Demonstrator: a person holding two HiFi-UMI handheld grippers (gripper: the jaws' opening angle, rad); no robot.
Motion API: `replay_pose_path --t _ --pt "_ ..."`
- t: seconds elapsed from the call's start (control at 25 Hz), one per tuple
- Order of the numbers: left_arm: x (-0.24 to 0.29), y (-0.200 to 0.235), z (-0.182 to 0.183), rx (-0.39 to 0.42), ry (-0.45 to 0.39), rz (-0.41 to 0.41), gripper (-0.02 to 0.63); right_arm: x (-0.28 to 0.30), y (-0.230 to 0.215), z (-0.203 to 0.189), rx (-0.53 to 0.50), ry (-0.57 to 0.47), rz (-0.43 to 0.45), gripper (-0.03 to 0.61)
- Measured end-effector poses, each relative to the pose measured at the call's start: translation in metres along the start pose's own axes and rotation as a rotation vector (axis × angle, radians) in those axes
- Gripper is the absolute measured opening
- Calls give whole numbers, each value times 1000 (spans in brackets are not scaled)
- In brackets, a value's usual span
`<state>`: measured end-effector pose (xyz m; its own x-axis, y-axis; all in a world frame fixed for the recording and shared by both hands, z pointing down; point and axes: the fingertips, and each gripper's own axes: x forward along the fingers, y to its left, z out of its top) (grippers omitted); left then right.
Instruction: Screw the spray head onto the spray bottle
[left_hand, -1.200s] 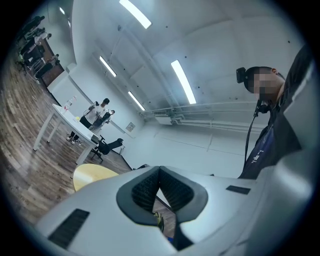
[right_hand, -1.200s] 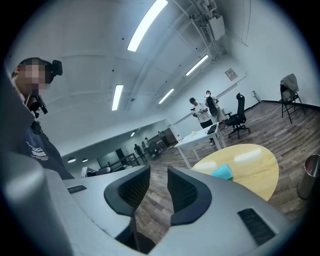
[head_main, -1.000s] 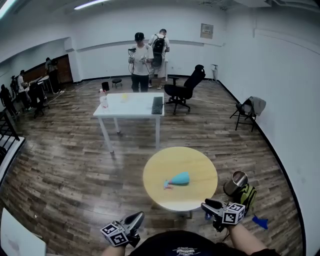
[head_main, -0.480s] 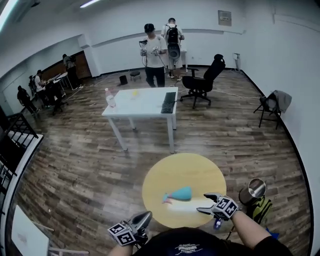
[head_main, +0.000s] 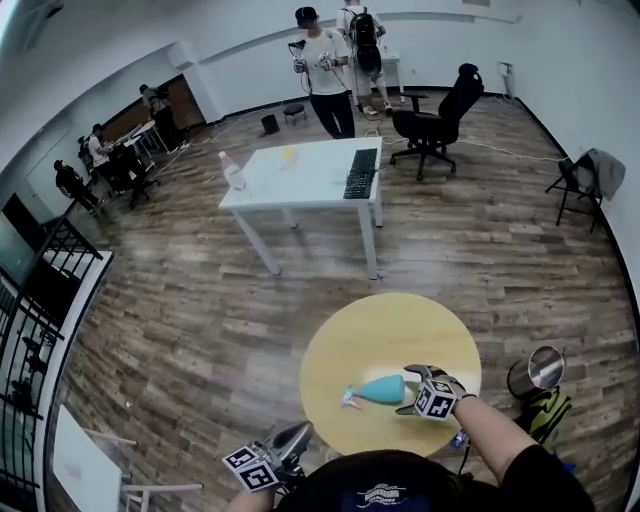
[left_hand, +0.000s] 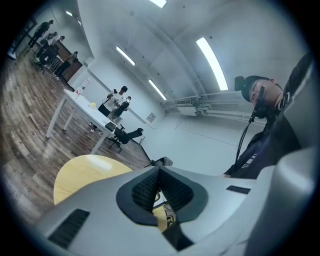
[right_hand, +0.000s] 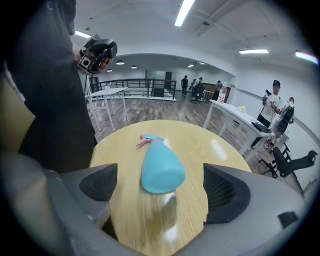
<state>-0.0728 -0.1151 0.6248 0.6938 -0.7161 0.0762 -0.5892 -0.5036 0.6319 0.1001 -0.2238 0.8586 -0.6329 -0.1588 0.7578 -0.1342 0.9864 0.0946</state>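
A teal spray bottle (head_main: 382, 388) lies on its side on the round yellow table (head_main: 390, 330), its pink spray head (head_main: 349, 398) pointing left. In the right gripper view the bottle (right_hand: 161, 167) shows its base toward me, with the pink head (right_hand: 148, 140) at the far end. My right gripper (head_main: 409, 392) (right_hand: 162, 187) is just behind the bottle's base. Its jaws are opening wide and the pads touch nothing. My left gripper (head_main: 272, 459) (left_hand: 159, 175) hangs low off the table's near-left edge, shut and empty.
A white rectangular table (head_main: 310, 178) with a keyboard and a small bottle stands farther back. Behind it are an office chair (head_main: 440, 110) and standing people. A metal bin (head_main: 540, 370) and a green bag (head_main: 546, 412) sit right of the round table.
My right gripper has come from below the table's near-right edge up over the table to the bottle's base, and its jaws have spread. The left gripper has stayed low and shut.
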Motion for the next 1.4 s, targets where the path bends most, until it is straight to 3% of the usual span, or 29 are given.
replay_pose_path --t 0.32,0.36,0.4,0.44,0.6,0.76,0.88,1.0,1.08,1.16,1.2,1.32,1.4 --pt "-11 82 44 -11 106 -69 15 88 -7 0 -58 174 6 576" --pt "-12 89 49 -12 115 -71 15 96 -7 -4 -61 199 1 569" --pt "-13 94 51 -14 125 -74 15 101 -7 -8 -62 218 -6 521" --pt "-13 97 52 -16 135 -76 15 103 -7 -12 -49 228 -12 464" --pt "-9 101 52 -31 133 -80 15 89 -16 -20 93 210 -33 462" --pt "3 89 55 -43 106 -128 15 25 -21 28 114 62 -113 460" --pt "32 72 64 -12 113 -180 17 -64 -34 89 25 -50 -230 460" --pt "71 49 84 4 173 -252 25 -151 -35 135 -99 -80 -331 460" --pt "94 19 100 -46 247 -367 164 -192 -31 158 -174 -64 -382 460" --pt "113 -19 104 -100 358 -495 368 -220 -26 176 -229 -51 -420 460" --pt "122 -38 101 -110 414 -548 410 -229 -22 182 -256 -44 -435 460" --pt "141 -81 87 -96 534 -628 404 -247 -12 199 -326 -19 -466 460" --pt "146 -95 81 -73 562 -644 226 -255 -9 208 -331 -28 -488 460"
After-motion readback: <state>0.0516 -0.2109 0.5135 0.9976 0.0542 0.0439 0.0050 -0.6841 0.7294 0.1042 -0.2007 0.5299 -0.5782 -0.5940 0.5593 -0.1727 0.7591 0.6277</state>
